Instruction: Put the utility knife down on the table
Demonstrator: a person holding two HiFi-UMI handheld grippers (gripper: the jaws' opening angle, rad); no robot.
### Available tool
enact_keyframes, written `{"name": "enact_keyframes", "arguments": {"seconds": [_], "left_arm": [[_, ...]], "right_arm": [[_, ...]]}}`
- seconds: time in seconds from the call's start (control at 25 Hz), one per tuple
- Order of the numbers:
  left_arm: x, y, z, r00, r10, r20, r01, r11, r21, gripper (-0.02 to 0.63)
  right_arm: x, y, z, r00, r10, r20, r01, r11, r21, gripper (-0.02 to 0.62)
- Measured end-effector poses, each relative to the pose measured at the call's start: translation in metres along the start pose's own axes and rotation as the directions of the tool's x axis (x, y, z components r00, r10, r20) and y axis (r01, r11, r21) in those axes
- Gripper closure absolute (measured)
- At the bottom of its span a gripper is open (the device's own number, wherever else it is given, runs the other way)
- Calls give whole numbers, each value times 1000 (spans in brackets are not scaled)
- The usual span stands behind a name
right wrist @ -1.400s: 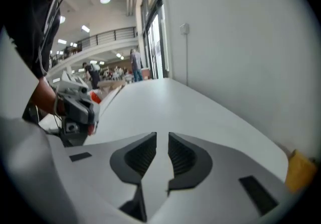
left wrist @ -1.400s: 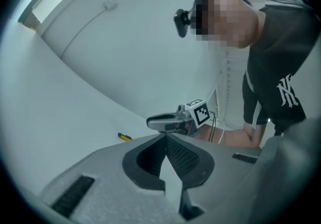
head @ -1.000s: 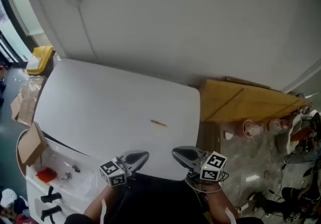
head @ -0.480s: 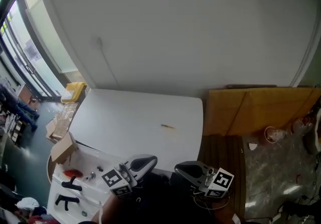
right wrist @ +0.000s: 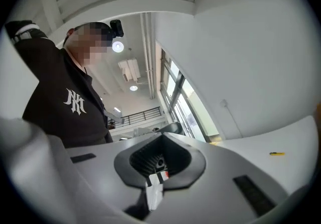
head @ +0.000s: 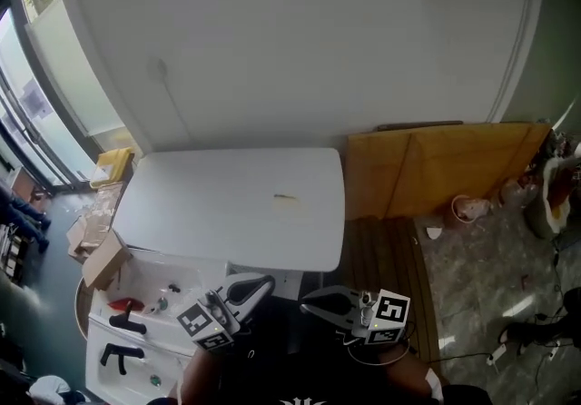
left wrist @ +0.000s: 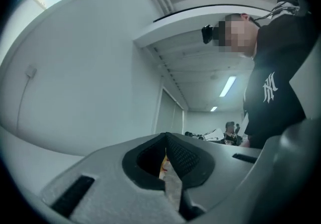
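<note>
The utility knife (head: 286, 197) is a small yellowish sliver lying on the white table (head: 200, 212), right of its middle. It also shows far off as the knife (right wrist: 277, 153) in the right gripper view. Both grippers are low at the picture's bottom, close to the person's body and well short of the table's near edge. My left gripper (head: 267, 283) is shut, its jaws meeting tip to tip (left wrist: 166, 140) with nothing held. My right gripper (head: 305, 298) is also shut and empty (right wrist: 161, 140). Their tips point toward each other.
A brown cardboard panel (head: 445, 167) leans against the wall right of the table. Left of it stand a white cart (head: 136, 330) with a red item and black tools, a cardboard box (head: 102, 260) and a yellow bin (head: 113, 162). Cups (head: 467, 208) sit on the floor.
The head view has swung and pulled back, so the table looks farther away. The knife lies in the same spot on the table. Both grippers stay shut near the body.
</note>
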State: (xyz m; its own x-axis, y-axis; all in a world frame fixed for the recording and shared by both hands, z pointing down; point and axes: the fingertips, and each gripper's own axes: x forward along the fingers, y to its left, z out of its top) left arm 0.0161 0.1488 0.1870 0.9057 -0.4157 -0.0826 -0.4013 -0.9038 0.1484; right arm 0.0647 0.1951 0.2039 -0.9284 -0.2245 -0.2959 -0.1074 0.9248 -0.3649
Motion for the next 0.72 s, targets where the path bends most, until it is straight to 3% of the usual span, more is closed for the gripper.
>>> {"name": "enact_keyframes", "arguments": {"seconds": [0.16, 0.28, 0.36, 0.44, 0.56, 0.72], "left_arm": [[-36, -39, -9, 998, -56, 40, 60, 993, -103, 601], [-82, -55, -50, 997, -67, -25, 61, 979, -192, 601], [-103, -65, -71, 994, -96, -55, 78, 962, -262, 601], [-110, -84, -82, 984, -153, -87, 124, 955, -270, 601], [-105, -108, -79, 968, -193, -160, 162, 969, -184, 601], [-85, -124, -48, 980, -163, -115, 149, 982, -119, 601]], "right_arm": [[6, 27, -12, 983, -180, -40, 179, 983, -32, 591], [11, 30, -42, 946, -320, -48, 322, 944, 64, 591], [19, 35, -69, 923, -361, -132, 377, 917, 131, 591], [30, 63, -78, 942, -284, -177, 306, 945, 113, 591], [34, 104, -72, 978, -140, -153, 147, 989, 35, 591], [23, 122, -48, 996, -71, -59, 70, 998, -5, 591]]}}
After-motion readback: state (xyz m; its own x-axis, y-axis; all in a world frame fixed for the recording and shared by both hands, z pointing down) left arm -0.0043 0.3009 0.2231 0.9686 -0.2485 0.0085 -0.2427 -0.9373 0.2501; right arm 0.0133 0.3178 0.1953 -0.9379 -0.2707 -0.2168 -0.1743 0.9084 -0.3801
